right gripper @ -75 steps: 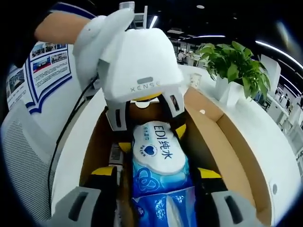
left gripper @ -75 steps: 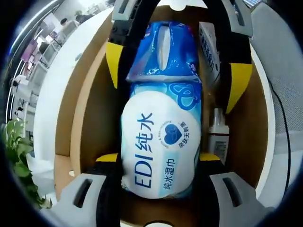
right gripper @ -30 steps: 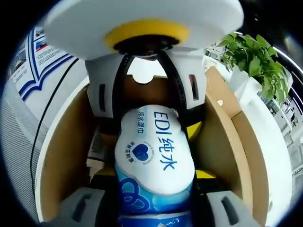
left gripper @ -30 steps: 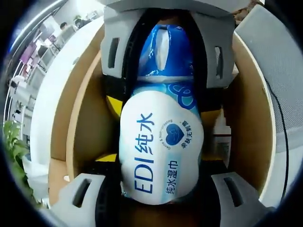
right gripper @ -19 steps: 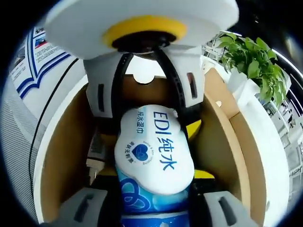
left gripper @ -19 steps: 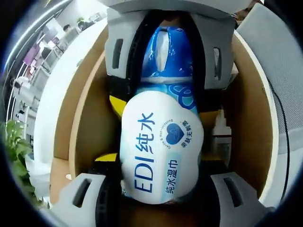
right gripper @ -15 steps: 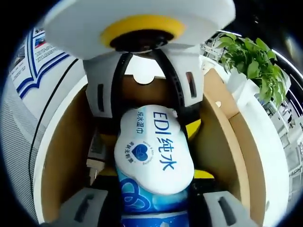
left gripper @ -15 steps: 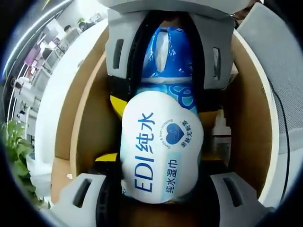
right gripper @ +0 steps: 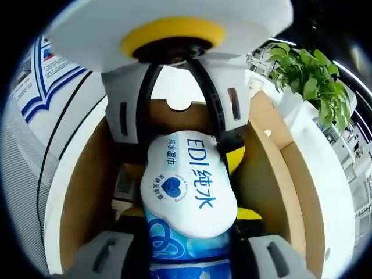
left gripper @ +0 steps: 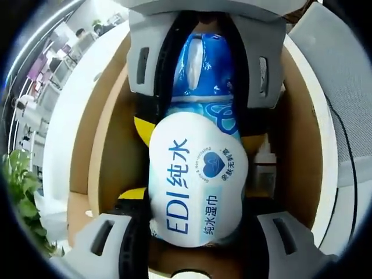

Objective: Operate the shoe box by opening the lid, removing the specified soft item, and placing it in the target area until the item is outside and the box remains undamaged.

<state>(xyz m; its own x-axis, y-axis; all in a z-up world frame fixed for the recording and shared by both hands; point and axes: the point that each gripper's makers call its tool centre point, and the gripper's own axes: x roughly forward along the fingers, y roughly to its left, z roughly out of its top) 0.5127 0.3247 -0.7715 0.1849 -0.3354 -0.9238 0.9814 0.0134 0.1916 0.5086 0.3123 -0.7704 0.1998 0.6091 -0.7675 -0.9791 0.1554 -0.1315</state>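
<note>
Wet-wipe pack [left gripper: 197,186], a soft blue-and-white pouch printed "EDI", lying lengthwise inside the open shoe box [left gripper: 107,145]; in the right gripper view the same pack [right gripper: 189,186] sits between the brown cardboard walls [right gripper: 270,174]. The lid is already off or folded back, as the interior is exposed from above.

Left tongs [left gripper: 195,224] are closed on the near end of the pack, with the jaws pressed into its sides. Right tongs [right gripper: 189,235] pinch the opposite end in the same way. Each tool faces the other along the length of the pack, and the film bulges between the two grips.

A small white bottle [left gripper: 264,160] stands just beside the pack against one wall. The box rests on a white table [left gripper: 64,128], and a potted plant [right gripper: 308,75] stands near the box on that surface.

Risks, as judged from this arrangement:
- The pouch is slick and yielding. A squeeze on its tapered ends may slide off during the lift, letting it drop back inside.
- Unequal raising of the two tools would tilt or fold the pack and could tear the film at the pinch.
- The jaws sit close to the cardboard walls, so an angled pull could catch a wall, drag the box or crease it.
- The bottle is near enough to be knocked over.
</note>
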